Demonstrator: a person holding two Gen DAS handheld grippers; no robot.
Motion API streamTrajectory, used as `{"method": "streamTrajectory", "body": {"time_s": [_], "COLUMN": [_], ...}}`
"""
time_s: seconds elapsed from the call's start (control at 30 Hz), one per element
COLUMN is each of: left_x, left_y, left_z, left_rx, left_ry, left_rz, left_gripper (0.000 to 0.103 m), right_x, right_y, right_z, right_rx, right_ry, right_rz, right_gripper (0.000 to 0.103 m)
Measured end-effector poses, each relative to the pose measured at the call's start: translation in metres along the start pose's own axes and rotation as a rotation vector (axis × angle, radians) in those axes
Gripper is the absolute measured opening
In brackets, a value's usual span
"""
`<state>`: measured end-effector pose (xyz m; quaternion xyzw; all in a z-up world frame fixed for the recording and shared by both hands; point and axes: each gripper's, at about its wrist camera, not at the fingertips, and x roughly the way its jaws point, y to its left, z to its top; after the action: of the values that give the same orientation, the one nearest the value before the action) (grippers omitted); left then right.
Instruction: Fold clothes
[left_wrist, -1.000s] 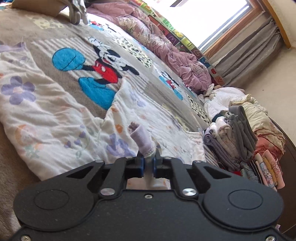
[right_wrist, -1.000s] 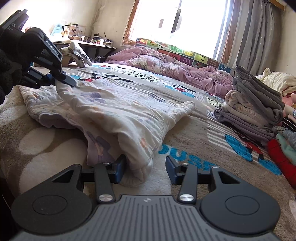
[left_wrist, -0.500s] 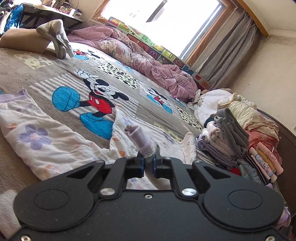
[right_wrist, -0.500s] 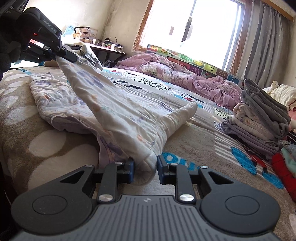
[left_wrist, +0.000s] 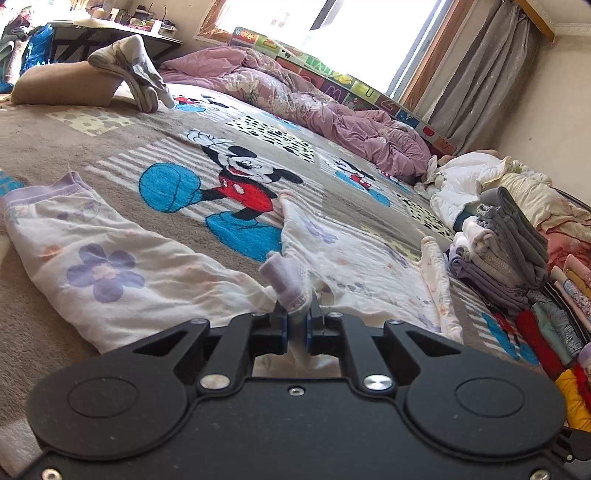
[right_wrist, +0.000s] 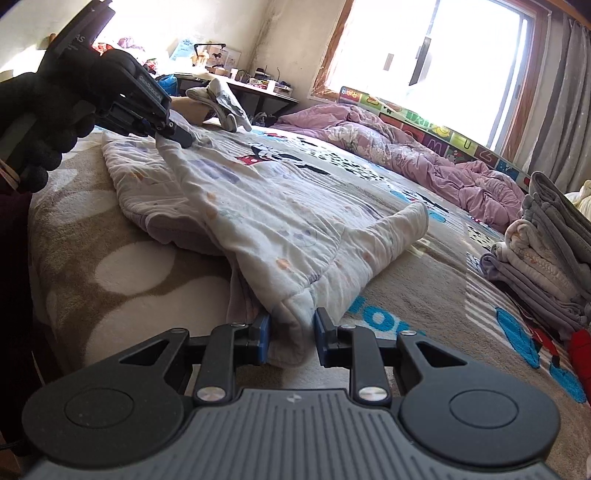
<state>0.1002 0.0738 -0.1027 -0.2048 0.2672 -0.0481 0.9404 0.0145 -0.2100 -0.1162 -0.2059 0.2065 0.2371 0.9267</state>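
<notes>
A white quilted garment (left_wrist: 110, 266) with purple flowers lies spread on the Mickey Mouse blanket (left_wrist: 236, 184). My left gripper (left_wrist: 297, 325) is shut on its lilac cuff (left_wrist: 284, 277), held just above the cloth. In the right wrist view that same left gripper (right_wrist: 181, 138), in a black-gloved hand (right_wrist: 37, 110), holds the cuff up at the garment's (right_wrist: 277, 206) far left. My right gripper (right_wrist: 291, 332) has a thick fold of the hem between its blue pads. Its jaws are opening slightly, but both pads still touch the cloth.
A stack of folded clothes (left_wrist: 509, 251) (right_wrist: 546, 240) and loose laundry sit at the right edge of the bed. A crumpled pink quilt (left_wrist: 332, 110) lies under the window. A brown pillow (left_wrist: 62, 85) with a grey garment on it is at the back left.
The right jaws closed in on the hem fold. The left gripper rolled level and sank a little with the cuff, and the lifted sleeve now hangs lower over the garment.
</notes>
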Motion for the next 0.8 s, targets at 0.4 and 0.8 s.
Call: {"method": "streamTrajectory", "body": {"time_s": [0.4, 0.8], "left_x": [0.003, 0.082], "left_y": [-0.001, -0.161], "left_z": [0.001, 0.072], "left_rx": [0.088, 0.32], "left_ry": [0.064, 0.117], "left_rz": [0.091, -0.174], "left_gripper": [0.032, 0.044], "right_x": [0.01, 0.035], "right_y": [-0.058, -0.039], "right_z": [0.007, 0.01], "right_rx": [0.349, 0.213], "right_ry": [-0.094, -0.018], "right_rz": [0.196, 0.158], "right_gripper": [0.034, 0.035]}}
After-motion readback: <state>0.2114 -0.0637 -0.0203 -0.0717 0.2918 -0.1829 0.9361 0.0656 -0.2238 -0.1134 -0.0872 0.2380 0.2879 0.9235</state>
